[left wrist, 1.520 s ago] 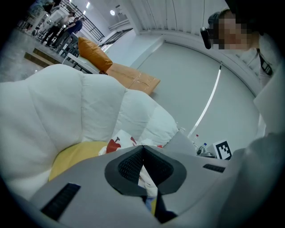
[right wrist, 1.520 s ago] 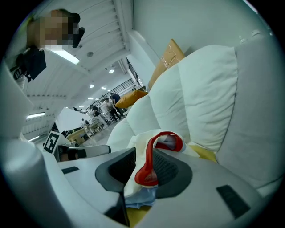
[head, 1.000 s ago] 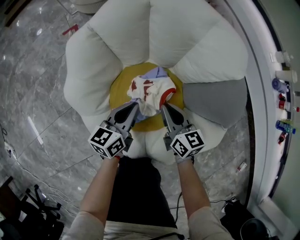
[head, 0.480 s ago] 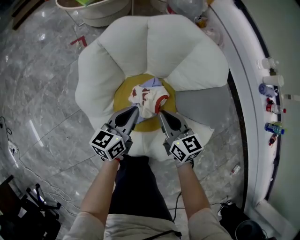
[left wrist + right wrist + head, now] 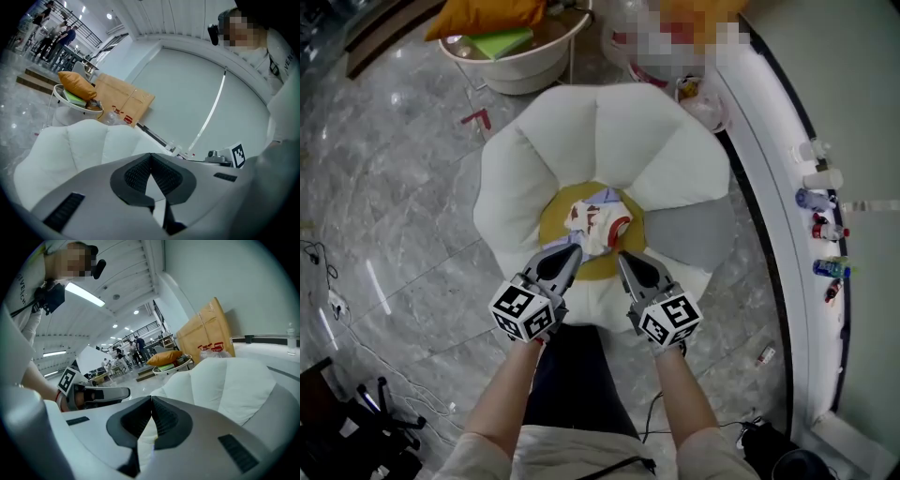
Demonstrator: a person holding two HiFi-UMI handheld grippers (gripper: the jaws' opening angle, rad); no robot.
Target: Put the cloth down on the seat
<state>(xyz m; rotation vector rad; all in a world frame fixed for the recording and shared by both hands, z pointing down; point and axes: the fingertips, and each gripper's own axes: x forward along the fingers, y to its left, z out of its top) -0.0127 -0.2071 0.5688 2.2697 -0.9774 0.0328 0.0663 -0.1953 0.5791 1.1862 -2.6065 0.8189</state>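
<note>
Head view shows the crumpled white cloth with red and pale-blue patches (image 5: 598,221) lying in a heap on the round mustard-yellow centre pad (image 5: 551,220) of the white, petal-shaped padded seat (image 5: 548,155), which stands on a grey marble floor (image 5: 394,187). The left gripper (image 5: 576,249) and the right gripper (image 5: 621,255) hang side by side over the near edge of that yellow pad, their tips pointing toward the cloth from either side.

A second earlier both tips were in at the cloth's lower edges. Now the whole seat looks smaller and farther below, and the tips sit just short of the fabric. Both hands have lifted away, and the cloth has stayed where it was, its heap much the same shape.

The left gripper view shows its dark ribbed pads meeting at the tip with nothing between them, only the white petals and a pale wall beyond. The right gripper view shows the same: jaws clenched together and empty, with the other gripper off to one side. Neither claw carries anything.

Judged from this, the cloth is already down on the seat and let go, so the task looks done apart from drawing the hands fully clear.
</note>
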